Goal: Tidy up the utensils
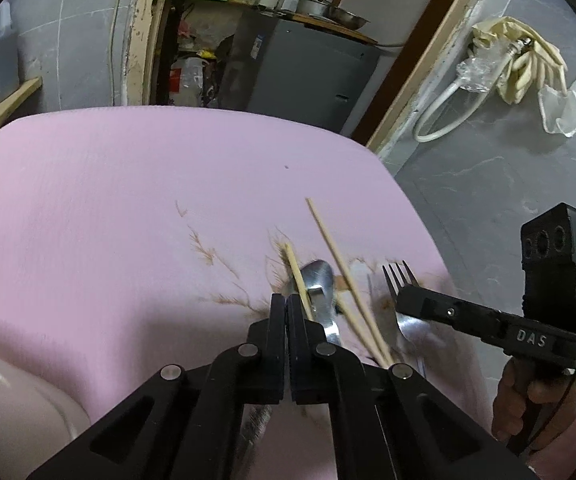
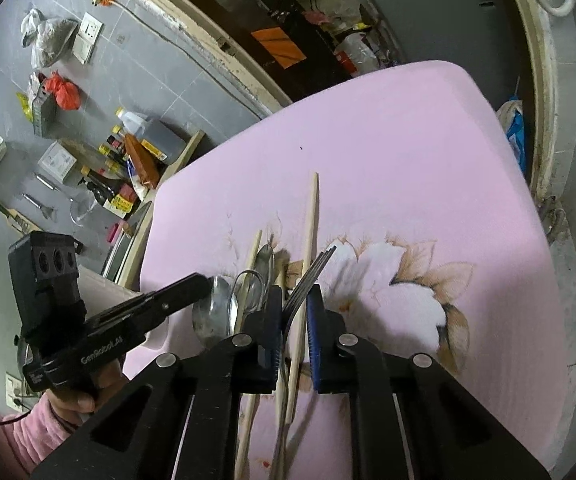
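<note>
Wooden chopsticks (image 1: 338, 258), metal spoons (image 1: 319, 280) and a metal fork (image 1: 398, 280) lie bunched on a pink flowered cloth (image 1: 128, 208). My left gripper (image 1: 287, 300) is shut with nothing seen between its fingers, just left of the spoons. In the right wrist view, my right gripper (image 2: 294, 294) is partly open around the fork (image 2: 308, 276) and a chopstick (image 2: 312, 216). The spoons (image 2: 216, 308) lie to its left, under the left gripper's tip (image 2: 192, 286). Whether the fork is gripped I cannot tell.
The cloth-covered table ends at a rounded far edge (image 1: 208, 110). Beyond it stand a grey cabinet (image 1: 308, 68) and cluttered shelves. Bottles and boxes (image 2: 128, 160) sit on a shelf to the left. A white basin rim (image 1: 16, 392) shows at lower left.
</note>
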### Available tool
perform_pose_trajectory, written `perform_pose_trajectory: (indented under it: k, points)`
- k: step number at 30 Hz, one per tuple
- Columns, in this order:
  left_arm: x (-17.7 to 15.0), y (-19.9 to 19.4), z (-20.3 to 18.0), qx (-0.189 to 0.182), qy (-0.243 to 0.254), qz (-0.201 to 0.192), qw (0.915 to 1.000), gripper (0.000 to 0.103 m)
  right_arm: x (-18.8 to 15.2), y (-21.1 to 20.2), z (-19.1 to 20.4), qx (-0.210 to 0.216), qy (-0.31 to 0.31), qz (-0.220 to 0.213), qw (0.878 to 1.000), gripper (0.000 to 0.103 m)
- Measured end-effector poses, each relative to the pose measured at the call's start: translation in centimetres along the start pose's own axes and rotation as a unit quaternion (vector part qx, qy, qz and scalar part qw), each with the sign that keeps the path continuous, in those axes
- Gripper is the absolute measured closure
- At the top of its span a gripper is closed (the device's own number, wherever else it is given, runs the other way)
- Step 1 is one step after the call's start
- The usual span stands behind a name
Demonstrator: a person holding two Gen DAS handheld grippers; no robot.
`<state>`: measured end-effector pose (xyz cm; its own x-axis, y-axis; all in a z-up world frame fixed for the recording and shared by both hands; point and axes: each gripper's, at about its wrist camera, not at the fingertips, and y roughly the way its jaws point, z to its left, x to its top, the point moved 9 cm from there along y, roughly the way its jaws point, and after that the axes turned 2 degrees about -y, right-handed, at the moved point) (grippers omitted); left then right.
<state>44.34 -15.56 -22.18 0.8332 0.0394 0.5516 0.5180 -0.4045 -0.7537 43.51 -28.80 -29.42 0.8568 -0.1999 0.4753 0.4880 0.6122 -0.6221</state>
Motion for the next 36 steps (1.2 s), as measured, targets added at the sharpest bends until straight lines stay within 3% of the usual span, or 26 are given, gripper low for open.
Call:
perform_pose_trajectory:
  k: [7,12,16,24,30,36]
  points:
    - [-1.8,0.8,0.5,-0.022,-0.035,0.048,0.9980,0.101,-0.9,-0.1,-0.7,-0.006,0.018,0.003,1.000,0.093]
    - [-2.7,0.7,1.1,-0.050,-0.078,0.059,0.9940,0.101,-1.1,-0.3,-1.2,-0.010,0.022,0.003,1.000,0.093]
    - [-4.0,0.7,1.5,-0.044,-0.087,0.075,0.9925,0.099,-1.3,-0.3,-1.2,-0.011,0.021,0.005,1.000,0.093]
    - [-5.6,1.0,1.5,-0.070,-0.107,0.095,0.9873,0.096,-1.6,-0.1,-1.3,-0.009,0.020,0.012,1.000,0.093]
    - [-5.4,0.9,1.3,-0.058,-0.087,0.091,0.9903,0.097,-1.7,-0.7,-0.9,-0.016,0.007,0.005,1.000,0.093]
    - [-4.3,-1.7,0.5,-0.042,-0.063,0.049,0.9959,0.100,-1.1,-3.6,0.7,-0.033,-0.013,-0.035,0.999,0.095]
